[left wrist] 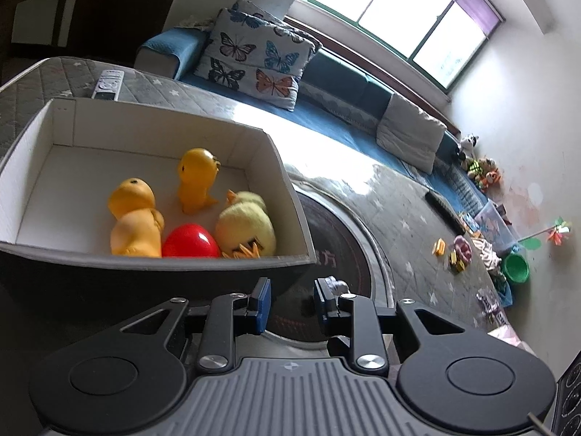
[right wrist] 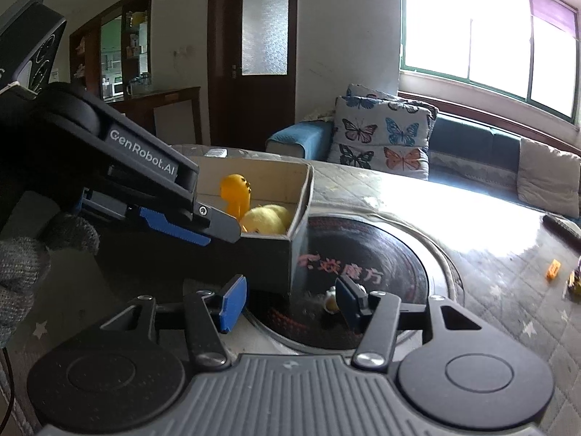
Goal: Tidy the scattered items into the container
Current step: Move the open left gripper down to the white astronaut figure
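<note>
Box (left wrist: 283, 181) of grey card sits on my quilted table (left wrist: 399, 218) beside a dark round hob (left wrist: 337, 254), holding two orange ducks (left wrist: 136, 218), a red egg (left wrist: 190, 241) and a plush chick (left wrist: 247, 227); its near wall cuts off their undersides. My left claw (left wrist: 292, 303) hangs just outside that wall, pads apart and empty. My right claw (right wrist: 288, 299) is parted too with nothing between the pads, and a small pale toy (right wrist: 330, 299), half hidden behind one pad, lies on the hob, too blurred to identify.
</note>
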A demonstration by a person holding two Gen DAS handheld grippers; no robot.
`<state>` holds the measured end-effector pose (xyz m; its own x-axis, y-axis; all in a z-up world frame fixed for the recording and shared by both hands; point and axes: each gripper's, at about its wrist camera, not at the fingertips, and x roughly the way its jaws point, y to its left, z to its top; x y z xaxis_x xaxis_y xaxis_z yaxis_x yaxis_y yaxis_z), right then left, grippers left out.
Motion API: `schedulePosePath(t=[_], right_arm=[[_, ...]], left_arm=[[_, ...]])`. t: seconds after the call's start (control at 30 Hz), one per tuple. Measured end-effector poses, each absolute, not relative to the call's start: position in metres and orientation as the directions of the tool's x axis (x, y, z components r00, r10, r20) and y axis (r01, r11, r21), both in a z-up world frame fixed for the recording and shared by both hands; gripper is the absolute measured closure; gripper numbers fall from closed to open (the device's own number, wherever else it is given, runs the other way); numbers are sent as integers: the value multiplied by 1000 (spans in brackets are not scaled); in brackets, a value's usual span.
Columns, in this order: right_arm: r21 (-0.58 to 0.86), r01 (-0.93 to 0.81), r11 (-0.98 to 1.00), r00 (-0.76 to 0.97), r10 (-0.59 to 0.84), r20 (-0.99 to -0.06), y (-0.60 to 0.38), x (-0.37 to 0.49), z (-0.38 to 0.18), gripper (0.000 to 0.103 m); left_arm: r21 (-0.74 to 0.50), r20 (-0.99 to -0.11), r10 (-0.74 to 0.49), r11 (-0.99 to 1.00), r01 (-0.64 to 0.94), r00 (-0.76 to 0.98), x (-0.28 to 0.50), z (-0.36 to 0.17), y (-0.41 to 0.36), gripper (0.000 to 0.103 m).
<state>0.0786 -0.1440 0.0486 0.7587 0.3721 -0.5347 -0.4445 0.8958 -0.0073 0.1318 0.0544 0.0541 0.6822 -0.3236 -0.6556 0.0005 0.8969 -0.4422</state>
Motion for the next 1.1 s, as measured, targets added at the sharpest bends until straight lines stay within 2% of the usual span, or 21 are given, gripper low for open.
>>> schedulePosePath(t=[0.1,1.1], right_arm=[[-5,-434,901,760,363,-539,-149,75,46,41],[29,-346,938,740,292,-606,-178,80,14,41]], left_arm=[[-431,-666,-325,902,9,671,129,52,47,75],[-395,-732,-349,917,52,585,156,30,-4,74]])
